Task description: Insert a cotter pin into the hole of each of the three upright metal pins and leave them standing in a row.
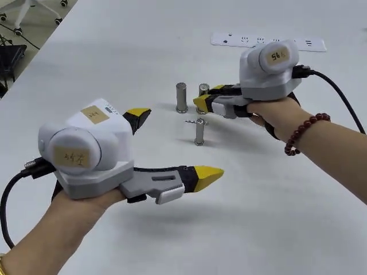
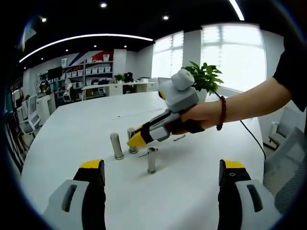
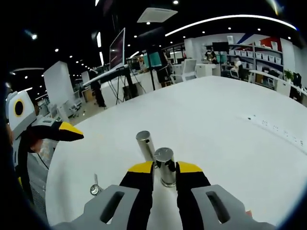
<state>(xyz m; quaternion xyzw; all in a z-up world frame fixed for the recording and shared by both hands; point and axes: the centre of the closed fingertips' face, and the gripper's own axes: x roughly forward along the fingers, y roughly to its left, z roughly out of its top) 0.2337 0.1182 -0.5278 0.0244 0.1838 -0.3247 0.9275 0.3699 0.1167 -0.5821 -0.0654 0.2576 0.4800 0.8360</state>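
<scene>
The far right metal pin (image 3: 164, 154) is clamped by the right claw (image 3: 165, 168), the left claw (image 1: 179, 142) held apart and empty; a cotter pin must be fetched next.

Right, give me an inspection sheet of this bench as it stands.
Surface: white table, plain and flat.
Job's things: three upright metal pins. The near pin has a cotter pin through its top; the far-left pin and the far-right pin show none.
Clutter: power strip at the far edge.
Grippers: left gripper hovers with its tongs wide open; right gripper has its tongs closed around the far-right pin.
Cables: right black cable and left black cable each trail from a gripper.
Surroundings: office chairs, potted plant.
</scene>
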